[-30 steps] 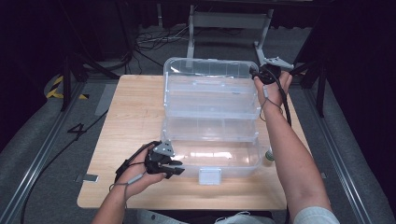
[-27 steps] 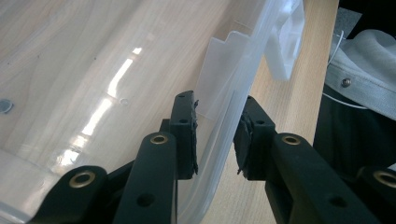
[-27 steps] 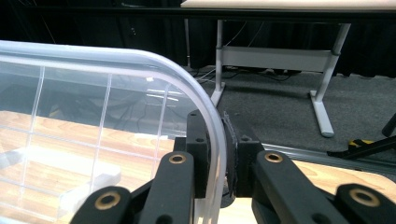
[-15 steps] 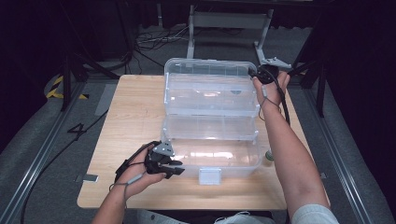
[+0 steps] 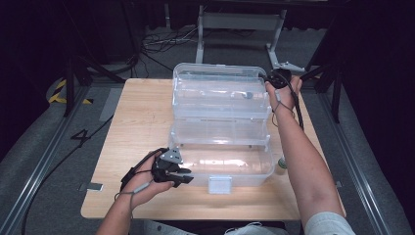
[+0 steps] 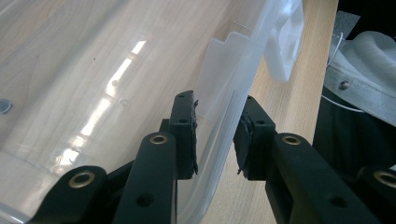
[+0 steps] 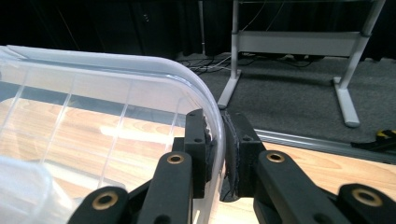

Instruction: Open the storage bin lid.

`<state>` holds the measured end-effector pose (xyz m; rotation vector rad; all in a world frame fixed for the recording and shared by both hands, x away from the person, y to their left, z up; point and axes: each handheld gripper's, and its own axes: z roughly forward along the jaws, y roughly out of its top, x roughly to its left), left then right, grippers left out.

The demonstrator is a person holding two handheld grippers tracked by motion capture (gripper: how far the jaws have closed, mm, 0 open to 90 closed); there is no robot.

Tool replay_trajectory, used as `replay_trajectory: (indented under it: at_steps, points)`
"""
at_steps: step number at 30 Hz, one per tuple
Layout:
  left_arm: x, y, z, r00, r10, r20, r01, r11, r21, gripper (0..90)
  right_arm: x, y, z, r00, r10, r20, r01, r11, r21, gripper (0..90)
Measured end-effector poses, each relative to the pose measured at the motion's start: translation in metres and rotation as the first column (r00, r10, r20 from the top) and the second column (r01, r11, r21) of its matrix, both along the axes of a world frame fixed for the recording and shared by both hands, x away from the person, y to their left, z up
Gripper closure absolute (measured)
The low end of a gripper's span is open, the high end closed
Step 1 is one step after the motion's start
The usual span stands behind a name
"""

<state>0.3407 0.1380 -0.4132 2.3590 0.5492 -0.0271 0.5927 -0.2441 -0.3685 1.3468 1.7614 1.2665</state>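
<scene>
A clear plastic storage box stands on the wooden table with its clear lid swung open toward the far side. My left gripper is at the box's near left corner. In the left gripper view its jaws are shut on the box's rim wall, one pad inside and one outside. My right gripper is at the lid's far right corner. In the right gripper view it is shut on the lid's curved edge.
A white latch hangs on the box's front wall, also seen as the latch in the left gripper view. A small round item lies on the table right of the box. Metal stand legs and cables sit on the floor beyond the table.
My right gripper has shifted a little and sunk slightly with the lid's corner in it. The left gripper has stayed put on the box's rim.
</scene>
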Motion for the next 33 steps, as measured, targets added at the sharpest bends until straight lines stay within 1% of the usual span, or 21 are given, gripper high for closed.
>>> replay_trajectory:
  at_steps: [4, 7, 15, 21, 24, 25, 26, 28, 33]
  points:
    - [0.000, 0.000, 0.000, 1.0000, 0.000, 0.001, 0.000, 1.0000, 0.000, 71.6, 0.004, -0.002, -0.005, 0.9998, 0.015, -0.015, -0.015, 1.000, 0.012, 80.6]
    - [0.000, 0.000, 0.000, 1.0000, 0.000, 0.002, 0.000, 1.0000, 0.001, 71.6, 0.006, -0.004, -0.007, 0.9994, 0.020, -0.028, -0.020, 0.999, 0.031, 80.3]
    - [0.000, 0.000, 0.000, 1.0000, 0.002, 0.003, -0.002, 1.0000, 0.002, 71.6, 0.010, -0.005, -0.014, 0.9984, 0.028, -0.050, -0.027, 0.999, 0.033, 80.5]
    - [0.000, 0.000, 0.000, 1.0000, 0.001, 0.003, -0.001, 1.0000, 0.002, 71.6, 0.015, -0.007, -0.022, 0.9953, 0.031, -0.092, -0.025, 0.997, 0.066, 80.8]
    - [0.000, 0.000, 0.000, 1.0000, -0.001, 0.001, 0.001, 1.0000, -0.002, 71.7, 0.016, -0.007, -0.025, 0.9943, 0.033, -0.101, -0.027, 0.998, 0.062, 82.7]
    - [0.000, 0.000, 0.000, 1.0000, 0.000, -0.001, 0.000, 1.0000, -0.002, 71.5, 0.017, -0.009, -0.026, 0.9934, 0.034, -0.110, -0.024, 0.995, 0.094, 83.0]
    - [0.000, 0.000, 0.000, 1.0000, 0.001, -0.001, -0.001, 1.0000, -0.002, 71.5, 0.018, -0.010, -0.027, 0.9919, 0.037, -0.122, -0.023, 0.994, 0.110, 83.0]
    - [0.000, 0.000, 0.000, 1.0000, 0.000, 0.001, 0.000, 1.0000, -0.002, 71.4, 0.019, -0.012, -0.031, 0.9902, 0.033, -0.135, -0.016, 0.992, 0.124, 83.0]
    - [0.000, 0.000, 0.000, 1.0000, 0.002, 0.001, -0.002, 1.0000, -0.003, 71.4, 0.020, -0.010, -0.033, 0.9895, 0.030, -0.142, -0.016, 0.994, 0.105, 83.1]
